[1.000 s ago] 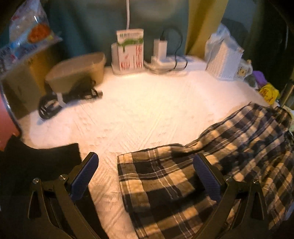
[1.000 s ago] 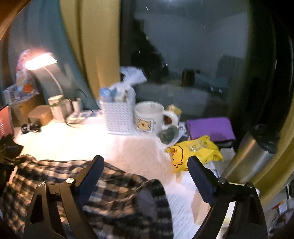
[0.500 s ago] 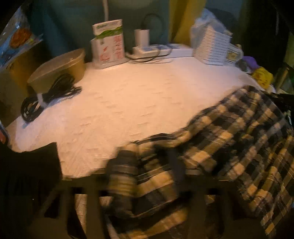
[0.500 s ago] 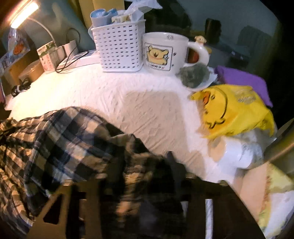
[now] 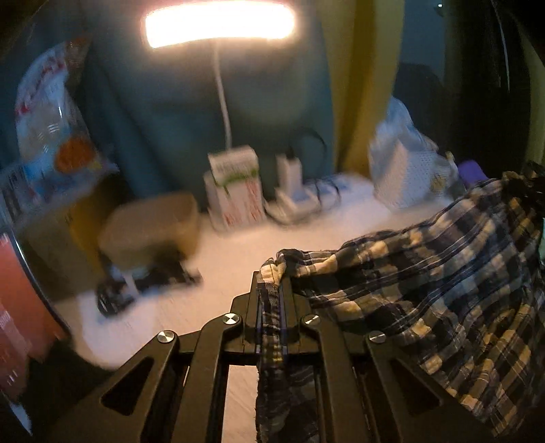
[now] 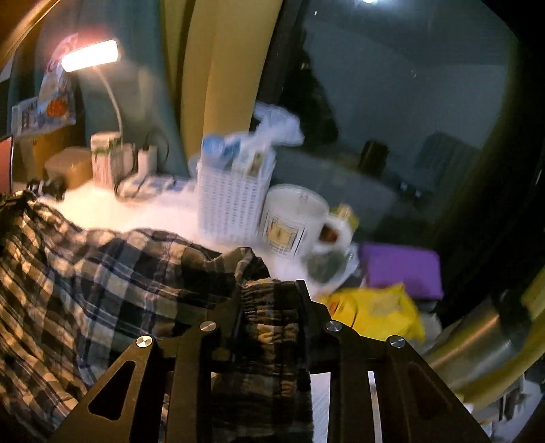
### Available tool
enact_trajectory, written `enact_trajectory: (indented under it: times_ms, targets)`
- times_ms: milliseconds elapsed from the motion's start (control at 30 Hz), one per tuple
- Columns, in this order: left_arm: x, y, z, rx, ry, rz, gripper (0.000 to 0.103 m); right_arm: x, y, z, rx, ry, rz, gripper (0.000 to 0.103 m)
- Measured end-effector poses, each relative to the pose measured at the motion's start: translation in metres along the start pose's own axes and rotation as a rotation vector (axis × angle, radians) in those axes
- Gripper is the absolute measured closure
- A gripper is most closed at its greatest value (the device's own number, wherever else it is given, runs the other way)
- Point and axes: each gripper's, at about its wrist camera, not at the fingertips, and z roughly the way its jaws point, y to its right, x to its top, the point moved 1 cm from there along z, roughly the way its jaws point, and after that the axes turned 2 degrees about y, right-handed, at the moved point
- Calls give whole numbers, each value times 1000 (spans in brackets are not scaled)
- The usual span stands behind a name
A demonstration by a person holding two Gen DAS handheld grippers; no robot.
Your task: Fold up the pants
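In the left wrist view, a crinkly printed snack bag (image 5: 51,136) stands at far left, then a rounded tan lidded tub (image 5: 150,228) with a coil of black cable (image 5: 146,283) at its foot. A lit bar-shaped desk lamp (image 5: 218,22) glows above a small white carton (image 5: 235,191). The left gripper (image 5: 270,289) is pinched tight on a bunched hem of the plaid pants (image 5: 425,289); the soft checked cloth is lifted off the white textured table cover (image 5: 221,265) and drapes away to the right.

In the right wrist view the pants sag at left. The right gripper (image 6: 269,293) is clamped on the gathered, ribbed waistband. Behind stand a white perforated plastic basket (image 6: 231,201), a white cartoon mug (image 6: 293,221), a glossy yellow packet (image 6: 374,313), a folded purple cloth (image 6: 402,269) and a brushed steel flask (image 6: 477,344).
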Motion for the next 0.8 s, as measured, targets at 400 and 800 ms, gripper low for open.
enact_trajectory:
  times_ms: [400,800]
  targets:
    - [60,-30,61,59,96,21,95,44,13,49,-18,47,102,76]
    - [34,-68,93,76,-59,-113,13,15,19,127,-41,-144,179,30]
